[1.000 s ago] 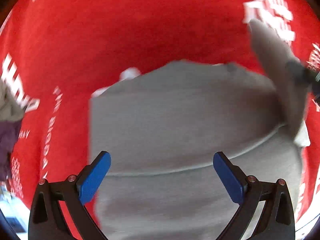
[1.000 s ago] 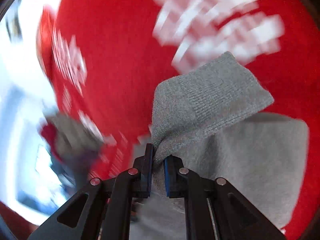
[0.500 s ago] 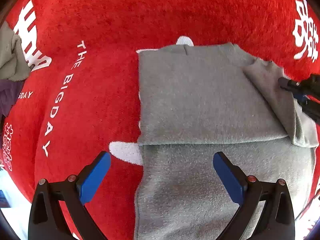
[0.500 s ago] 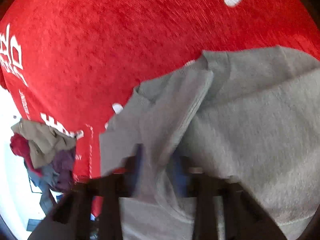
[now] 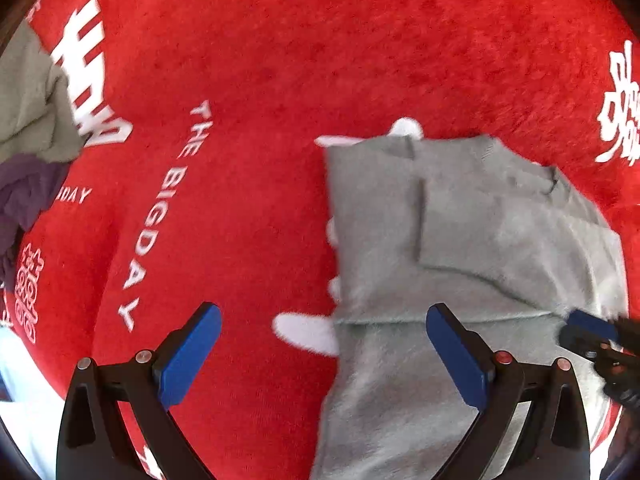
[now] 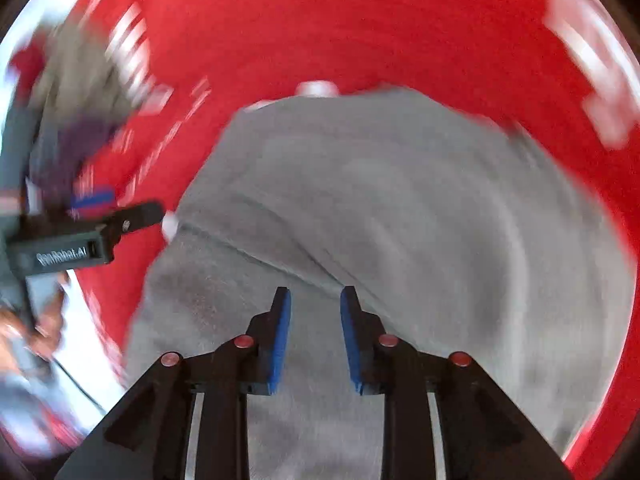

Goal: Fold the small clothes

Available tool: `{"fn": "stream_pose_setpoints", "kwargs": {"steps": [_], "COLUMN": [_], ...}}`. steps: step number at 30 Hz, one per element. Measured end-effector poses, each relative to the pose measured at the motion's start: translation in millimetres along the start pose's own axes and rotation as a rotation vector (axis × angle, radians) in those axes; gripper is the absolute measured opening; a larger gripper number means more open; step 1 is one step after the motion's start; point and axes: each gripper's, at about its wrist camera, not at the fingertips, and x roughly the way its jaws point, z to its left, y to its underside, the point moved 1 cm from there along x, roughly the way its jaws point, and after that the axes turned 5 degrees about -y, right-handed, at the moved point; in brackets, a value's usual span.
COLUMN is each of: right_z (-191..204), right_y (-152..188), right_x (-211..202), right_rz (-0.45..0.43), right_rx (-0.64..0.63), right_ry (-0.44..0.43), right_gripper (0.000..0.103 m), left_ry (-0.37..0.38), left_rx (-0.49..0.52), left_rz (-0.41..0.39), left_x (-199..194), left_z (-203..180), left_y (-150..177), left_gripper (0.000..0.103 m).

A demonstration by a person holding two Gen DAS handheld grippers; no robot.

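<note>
The grey sweater (image 5: pixel 460 248) lies flat on the red blanket (image 5: pixel 280 60), right of the printed white lettering (image 5: pixel 160 208), with one sleeve (image 5: pixel 500 224) already turned in across the body. A hem or fold line crosses the lower part of the garment.

Gripper states:
- The left gripper (image 5: pixel 324 356) is wide open and empty. It straddles the sweater's left edge: one finger over bare blanket, the other over the knit.
- The right gripper (image 6: pixel 314 336) has just been opening. Its pads (image 6: pixel 280 340) stand a narrow gap apart above the knit, and no fabric is pinched between them.

Handling properties, as judged:
- Soft, limp and light; it will drape and sag from any single hold.
- The fuzzy knit should give the pads good friction, so slippage is unlikely.
- The knit is thick enough that a fold stacks in bulky layers and may spring open.

Recommended hold points: take the lower hem at both corners, one gripper each, pinching through all layers. A hold in mid-panel would lift only the top layer and disturb the folded sleeve.

A heap of other clothes (image 5: pixel 28 128) lies at the blanket's left edge.
</note>
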Motion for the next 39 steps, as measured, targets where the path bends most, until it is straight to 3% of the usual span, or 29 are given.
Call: {"fn": "stream_pose_setpoints", "kwargs": {"steps": [5, 11, 13, 14, 17, 20, 22, 23, 25, 28, 30, 31, 39], "right_z": [-110, -193, -209, -213, -216, -213, -220, -220, -219, -208, -199, -194, -150], "right_y": [60, 108, 108, 108, 100, 97, 102, 104, 107, 108, 111, 112, 109], "right_x": [-60, -79, -76, -76, -92, -86, -76, -76, -79, -89, -100, -107, -120], "right_rz": [-0.171, -0.335, -0.404, -0.421, -0.449, -0.361, -0.297, -0.308, -0.312, -0.291, -0.272, -0.261, -0.115], "right_rx": [0.525, 0.92, 1.01, 1.027, 0.947, 0.833, 0.818, 0.823, 0.841, 0.831, 0.793, 0.766, 0.565], "right_ry": [-0.053, -0.154, -0.228, -0.237, -0.22, -0.137, -0.14, -0.155, -0.167, -0.148, -0.121, -0.107, -0.033], "right_gripper": [0.04, 0.041, 0.024, 0.006, 0.006, 0.007, 0.007, 0.008, 0.012, 0.026, 0.046, 0.049, 0.051], "left_ry": [0.047, 0.032, 0.013, 0.005, 0.0, 0.001, 0.008, 0.018, 0.033, 0.039, 0.042, 0.05, 0.029], "left_rx": [0.045, 0.07, 0.084, 0.094, 0.123, 0.145, 0.135, 0.123, 0.11, 0.118, 0.144, 0.162, 0.246], "left_rz": [-0.018, 0.056, 0.061, 0.058, 0.047, 0.046, 0.045, 0.05, 0.068, 0.08, 0.074, 0.076, 0.169], "left_x": [9, 48, 51, 50, 47, 49, 51, 52, 54, 46, 34, 27, -7], "left_z": [-45, -92, -96, -97, -100, -104, -104, -103, -100, -96, -95, -94, -84], "left_y": [-20, -27, -26, -24, -21, -16, -15, -15, -16, -18, -14, -10, 34], "left_gripper": [0.103, 0.103, 0.103, 0.103, 0.103, 0.103, 0.103, 0.103, 0.103, 0.103, 0.103, 0.103, 0.103]}}
